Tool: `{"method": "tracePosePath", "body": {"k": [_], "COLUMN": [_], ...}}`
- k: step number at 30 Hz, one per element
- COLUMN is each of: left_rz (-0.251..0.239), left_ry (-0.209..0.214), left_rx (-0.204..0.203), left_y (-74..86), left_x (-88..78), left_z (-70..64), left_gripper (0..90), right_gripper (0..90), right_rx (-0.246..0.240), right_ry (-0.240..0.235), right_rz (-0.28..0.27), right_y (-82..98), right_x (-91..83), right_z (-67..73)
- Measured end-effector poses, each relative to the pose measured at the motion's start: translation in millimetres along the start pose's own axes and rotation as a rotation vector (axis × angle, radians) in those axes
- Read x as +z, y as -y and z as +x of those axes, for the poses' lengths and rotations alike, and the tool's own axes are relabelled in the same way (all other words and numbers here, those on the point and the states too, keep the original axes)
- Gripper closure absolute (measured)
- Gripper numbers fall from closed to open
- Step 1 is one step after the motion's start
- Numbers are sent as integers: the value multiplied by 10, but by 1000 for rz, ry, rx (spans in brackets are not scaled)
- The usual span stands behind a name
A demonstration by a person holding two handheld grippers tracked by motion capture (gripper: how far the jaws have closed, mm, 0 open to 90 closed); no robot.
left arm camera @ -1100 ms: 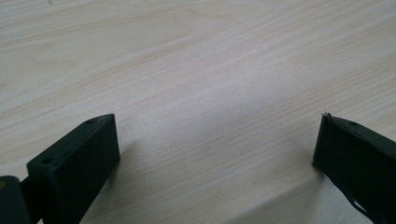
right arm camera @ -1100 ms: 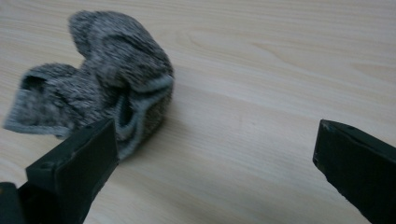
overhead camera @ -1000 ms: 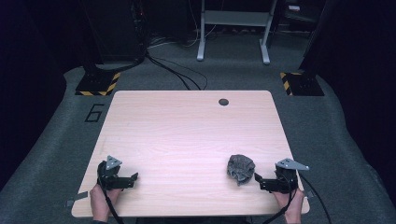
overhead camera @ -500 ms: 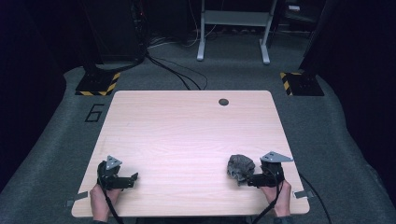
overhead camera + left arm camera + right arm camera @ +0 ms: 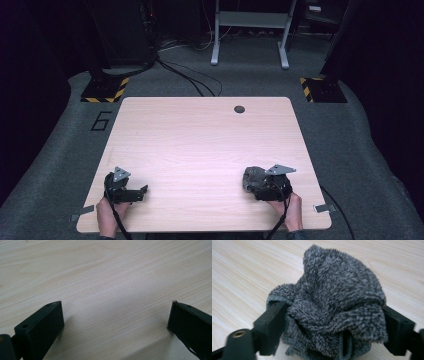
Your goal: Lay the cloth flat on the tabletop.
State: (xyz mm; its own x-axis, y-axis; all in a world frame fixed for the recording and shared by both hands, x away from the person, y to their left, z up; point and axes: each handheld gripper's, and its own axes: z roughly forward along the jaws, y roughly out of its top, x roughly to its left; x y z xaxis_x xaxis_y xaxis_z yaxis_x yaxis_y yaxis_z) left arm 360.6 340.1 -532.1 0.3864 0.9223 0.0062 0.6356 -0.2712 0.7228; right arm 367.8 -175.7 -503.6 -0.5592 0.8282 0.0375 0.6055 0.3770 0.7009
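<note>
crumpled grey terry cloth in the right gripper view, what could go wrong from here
The right hand-held gripper has just been closing, its jaws on either side of the crumpled grey terry cloth. Risks: the jaws may pinch only an outer fold, so the bundle unrolls or slips when lifted. The cloth lies near the front right edge of the pale wooden table, so a push could drag it off.
</note>
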Motion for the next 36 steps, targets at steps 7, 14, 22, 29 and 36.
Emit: {"method": "tracePosePath", "body": {"k": [7, 14, 22, 29, 36], "left_rz": [0, -1, 0, 0, 0], "left_ry": [0, 0, 0, -1, -1], "left_rx": [0, 0, 0, 0, 0], "left_y": [0, 0, 0, 0, 0], "left_x": [0, 0, 0, -1, -1], "left_z": [0, 0, 0, -1, -1], "left_gripper": [1, 1, 1, 1, 1], "right_gripper": [394, 553, 589, 589, 588], "right_rx": [-13, -4, 17, 15, 4], "right_ry": [9, 4, -21, -84, -144], "right_rz": [-3, -39, -96, -143, -171], "right_y": [63, 98, 17, -181, -405], "right_x": [20, -17, -102, -186, -159], "right_z": [10, 10, 33, 155, 331]}}
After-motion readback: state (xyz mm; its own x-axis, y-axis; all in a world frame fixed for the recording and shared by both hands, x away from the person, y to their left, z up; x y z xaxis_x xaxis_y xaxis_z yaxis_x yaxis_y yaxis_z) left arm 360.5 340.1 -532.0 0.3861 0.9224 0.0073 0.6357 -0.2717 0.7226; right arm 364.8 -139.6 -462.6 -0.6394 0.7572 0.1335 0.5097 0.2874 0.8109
